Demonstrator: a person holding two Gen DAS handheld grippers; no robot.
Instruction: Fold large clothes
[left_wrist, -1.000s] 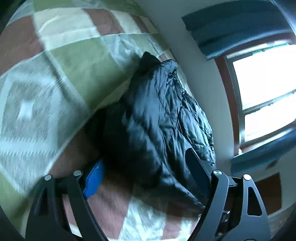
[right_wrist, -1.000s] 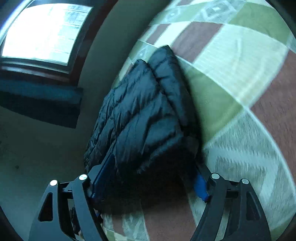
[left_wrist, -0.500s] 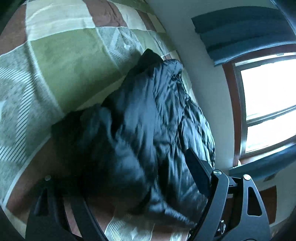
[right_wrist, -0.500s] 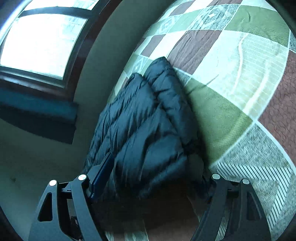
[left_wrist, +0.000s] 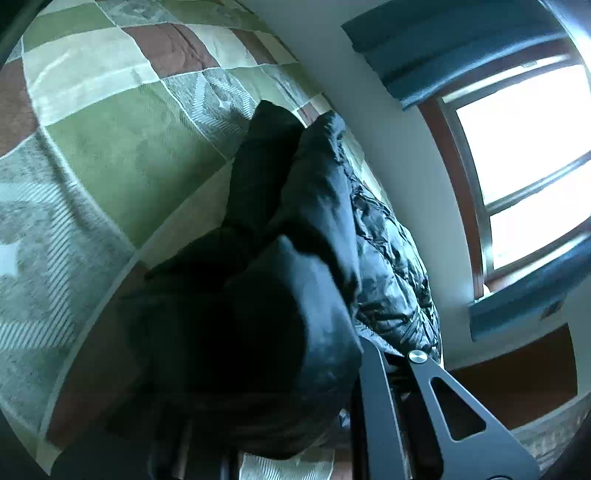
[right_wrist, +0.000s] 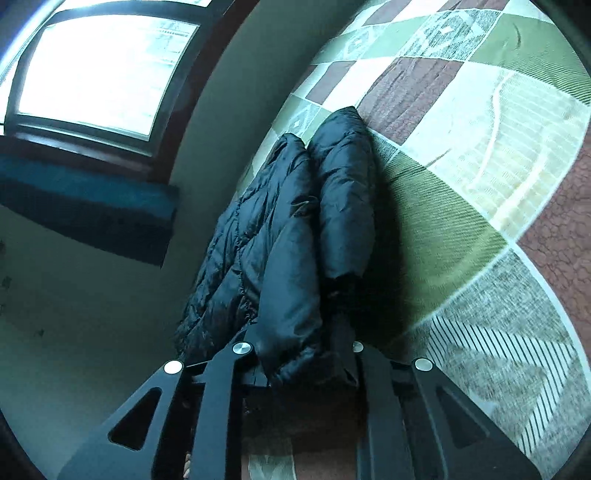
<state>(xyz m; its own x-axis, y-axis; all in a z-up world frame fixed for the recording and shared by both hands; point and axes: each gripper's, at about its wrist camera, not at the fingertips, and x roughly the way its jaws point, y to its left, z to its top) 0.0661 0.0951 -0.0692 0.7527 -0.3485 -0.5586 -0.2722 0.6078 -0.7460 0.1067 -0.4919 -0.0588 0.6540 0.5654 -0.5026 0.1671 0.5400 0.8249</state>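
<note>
Left wrist view: black puffer jacket (left_wrist: 317, 229) lies along the wall-side edge of the patchwork quilt (left_wrist: 122, 155), under the window (left_wrist: 532, 140). Near end bulges right up against the lens. Left gripper (left_wrist: 295, 398) jaws are closing on that bulge; only the right-hand finger shows, the other is buried under fabric. Can't see how much cloth is really between the pads.
Risks here:
- Slick, puffy shell. Bite may catch only the outer layer, so the lining slides out on lift.
- Hidden finger could also pinch the quilt beneath and drag it up with the jacket.

Right wrist view: same jacket runs away from the lens beside the wall (right_wrist: 110, 295), folded lengthwise with a sleeve (right_wrist: 347, 192) lying on top. Right gripper (right_wrist: 299, 350) jaws are closing too, with the near hem bunched between the fingers and pressed in from both sides.
Risks here:
- Thick bunch, shallow bite; padding can squeeze out under load.
- Sleeve on top looks loose and may flop off when the end is raised, undoing the fold.
- Uneven lift between the two hands would skew the fold line toward the wall.
</note>
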